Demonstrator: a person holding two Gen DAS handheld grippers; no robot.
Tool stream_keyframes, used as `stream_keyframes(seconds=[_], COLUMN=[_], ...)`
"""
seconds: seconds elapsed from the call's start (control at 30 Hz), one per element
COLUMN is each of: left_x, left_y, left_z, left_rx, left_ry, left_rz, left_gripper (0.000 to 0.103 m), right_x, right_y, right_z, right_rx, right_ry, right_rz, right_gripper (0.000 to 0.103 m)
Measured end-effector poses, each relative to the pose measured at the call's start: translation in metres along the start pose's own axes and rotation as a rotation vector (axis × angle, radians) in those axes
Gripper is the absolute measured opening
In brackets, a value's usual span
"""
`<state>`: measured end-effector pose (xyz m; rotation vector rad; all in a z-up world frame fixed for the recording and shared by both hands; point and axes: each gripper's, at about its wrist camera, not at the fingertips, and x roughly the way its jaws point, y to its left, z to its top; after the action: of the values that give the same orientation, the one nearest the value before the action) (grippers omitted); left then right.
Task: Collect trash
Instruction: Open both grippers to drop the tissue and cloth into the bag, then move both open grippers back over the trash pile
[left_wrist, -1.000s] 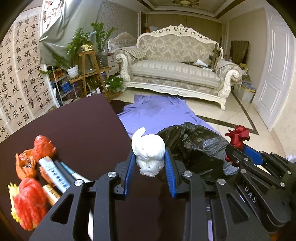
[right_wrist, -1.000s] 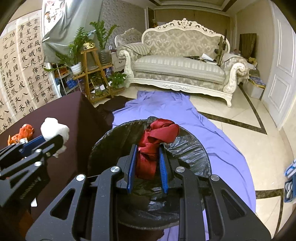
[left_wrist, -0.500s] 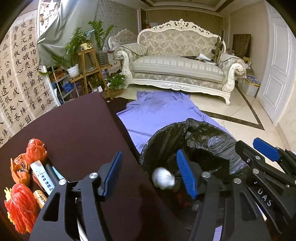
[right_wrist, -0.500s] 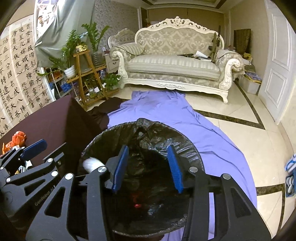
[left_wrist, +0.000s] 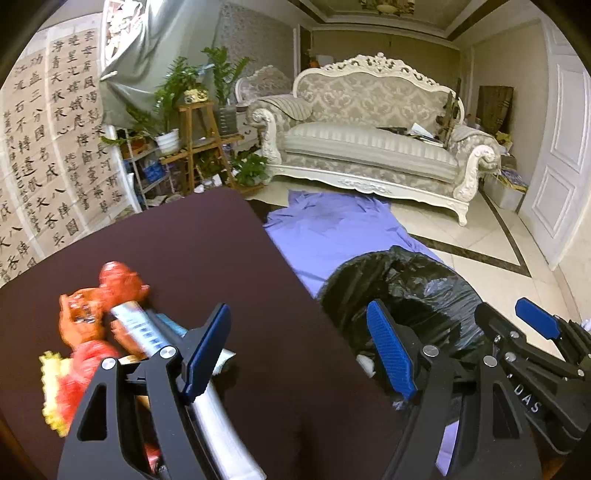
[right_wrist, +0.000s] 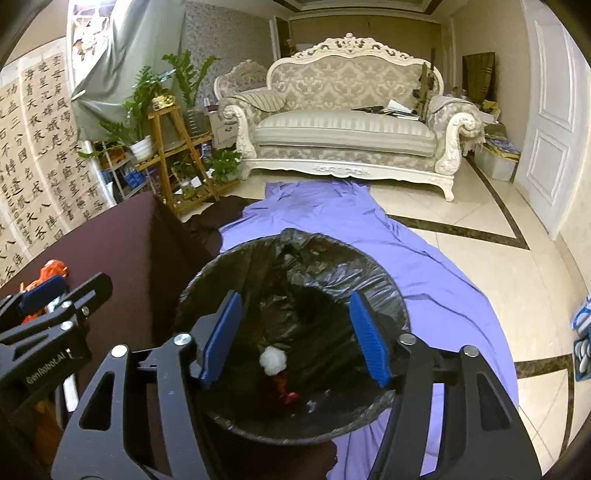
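Observation:
A bin lined with a black bag (right_wrist: 384, 284) stands on the floor beside a dark table (left_wrist: 207, 243). A white crumpled wad (right_wrist: 273, 360) and a red scrap (right_wrist: 286, 395) lie inside it. My right gripper (right_wrist: 295, 336) is open and empty above the bin. My left gripper (left_wrist: 297, 350) is open and empty over the table edge, left of the bin (left_wrist: 406, 288). Orange and red wrappers (left_wrist: 99, 299) and a white tube (left_wrist: 138, 328) lie on the table by the left finger.
A purple cloth (right_wrist: 332, 218) covers the floor under the bin. A cream sofa (right_wrist: 347, 125) stands at the back, a wooden plant stand (right_wrist: 173, 147) at the left, a white door (right_wrist: 554, 129) at the right.
Both grippers opened and dropped their loads, the white wad and the red scrap, into the bin. The left gripper has since swung left over the table.

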<state>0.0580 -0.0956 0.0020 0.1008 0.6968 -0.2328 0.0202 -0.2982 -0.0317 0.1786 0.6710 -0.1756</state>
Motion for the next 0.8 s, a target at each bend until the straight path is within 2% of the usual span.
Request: stream_keyframes(seconds=[0.43,0.8], left_x=[-0.06,-0.085], left_y=[0.078,0.168], left_z=[-0.032,-0.064], left_rx=[-0.091,-0.219], left_ry=[-0.029,-0.027], left_rz=[0.107,0.27], left_gripper=[0.074,0.074], right_x=[-0.03,-0.048], right_y=[0.086,0.176], right_z=[-0.013,-0.015], right_rx=[-0.082,-0.201], right_ry=[0.012,0.015], right_rz=[0.153,0.297], right_gripper=[0.066,0.067])
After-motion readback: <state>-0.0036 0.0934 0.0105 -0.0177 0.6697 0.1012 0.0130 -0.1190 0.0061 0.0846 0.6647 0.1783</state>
